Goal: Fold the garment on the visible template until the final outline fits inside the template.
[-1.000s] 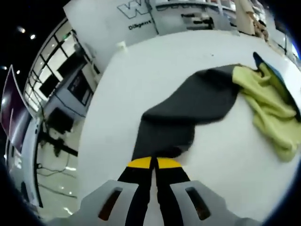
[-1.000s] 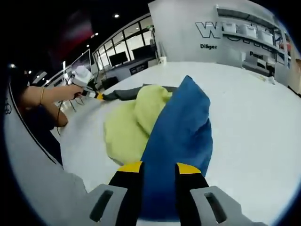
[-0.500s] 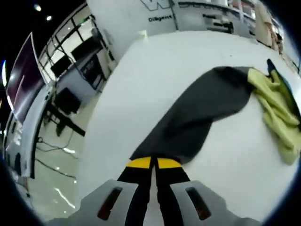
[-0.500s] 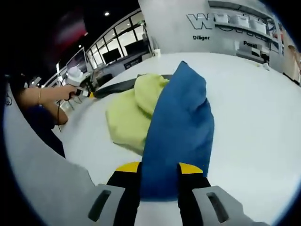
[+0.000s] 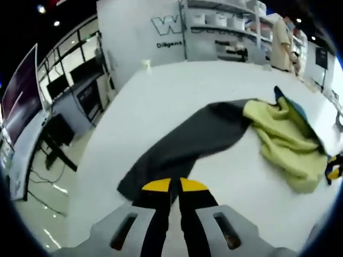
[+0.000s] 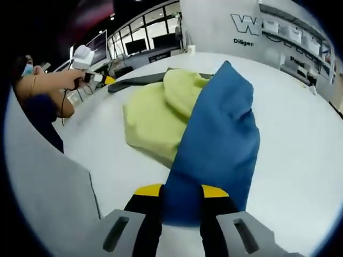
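The garment lies across the white table (image 5: 177, 91) in three colours. Its dark grey part (image 5: 187, 142) runs from my left gripper (image 5: 175, 187) toward the yellow-green part (image 5: 281, 142), with a strip of blue (image 5: 292, 104) beyond. My left gripper is shut on the grey end. In the right gripper view the blue part (image 6: 222, 142) rises from my right gripper (image 6: 180, 193), which is shut on it. The yellow-green part (image 6: 158, 115) bunches to its left, and the grey part (image 6: 147, 80) stretches to the left gripper (image 6: 107, 80) held by a person's hand.
A person's arm (image 6: 45, 85) reaches in from the left in the right gripper view. A grey sheet (image 6: 43, 176) lies at the near left of the table. Beyond the table stand a white wall with lettering (image 5: 169, 32), shelves (image 5: 230, 27) and desks with monitors (image 5: 69, 91).
The left gripper has pulled the grey end back and lower, so the grey part lies longer and flatter. The right view has shifted a little; the blue part stays held.
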`<state>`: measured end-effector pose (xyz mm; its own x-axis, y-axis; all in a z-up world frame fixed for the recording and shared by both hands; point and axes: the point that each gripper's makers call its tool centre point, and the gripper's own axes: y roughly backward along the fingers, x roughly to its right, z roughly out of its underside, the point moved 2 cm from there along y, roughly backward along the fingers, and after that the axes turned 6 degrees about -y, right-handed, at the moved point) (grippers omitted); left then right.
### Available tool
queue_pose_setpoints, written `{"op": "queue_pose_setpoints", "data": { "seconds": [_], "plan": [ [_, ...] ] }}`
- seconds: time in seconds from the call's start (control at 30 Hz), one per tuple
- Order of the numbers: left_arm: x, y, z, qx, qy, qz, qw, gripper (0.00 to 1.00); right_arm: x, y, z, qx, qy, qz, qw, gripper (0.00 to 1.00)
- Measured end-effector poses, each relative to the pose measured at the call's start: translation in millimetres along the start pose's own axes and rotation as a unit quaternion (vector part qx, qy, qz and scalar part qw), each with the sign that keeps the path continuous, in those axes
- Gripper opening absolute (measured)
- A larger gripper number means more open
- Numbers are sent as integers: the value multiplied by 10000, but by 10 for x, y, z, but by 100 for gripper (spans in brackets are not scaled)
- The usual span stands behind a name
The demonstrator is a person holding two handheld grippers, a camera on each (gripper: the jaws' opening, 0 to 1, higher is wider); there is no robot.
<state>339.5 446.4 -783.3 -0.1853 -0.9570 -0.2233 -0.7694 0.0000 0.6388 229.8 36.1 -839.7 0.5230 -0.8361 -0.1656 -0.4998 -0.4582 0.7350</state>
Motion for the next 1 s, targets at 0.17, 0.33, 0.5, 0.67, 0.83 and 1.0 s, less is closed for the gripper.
{"op": "queue_pose_setpoints", "data": {
  "seconds": [0.17, 0.33, 0.5, 0.67, 0.83, 1.0],
  "plan": [
    [60, 122, -150, 315, -47, 22, 9995, 1, 59, -14, 6, -3, -87, 40, 10000, 10],
    [193, 258, -226, 478, -122, 183, 9986, 4, 139, -22, 12, 8, 15, 212, 9998, 0],
    [291, 446, -338, 601, -185, 386, 9973, 4, 163, -24, 38, -28, -305, 21, 9995, 0],
    [335, 555, -452, 854, -229, 524, 9947, 10, 53, -29, 70, -235, 225, -146, 9994, 0],
    [441, 564, -475, 1010, -221, 786, 9915, 22, -10, -29, 18, -286, 429, -177, 9985, 25],
    [608, 589, -446, 1111, -276, 969, 9887, 48, -50, -49, 33, -381, 329, -219, 9985, 33]
  ]
}}
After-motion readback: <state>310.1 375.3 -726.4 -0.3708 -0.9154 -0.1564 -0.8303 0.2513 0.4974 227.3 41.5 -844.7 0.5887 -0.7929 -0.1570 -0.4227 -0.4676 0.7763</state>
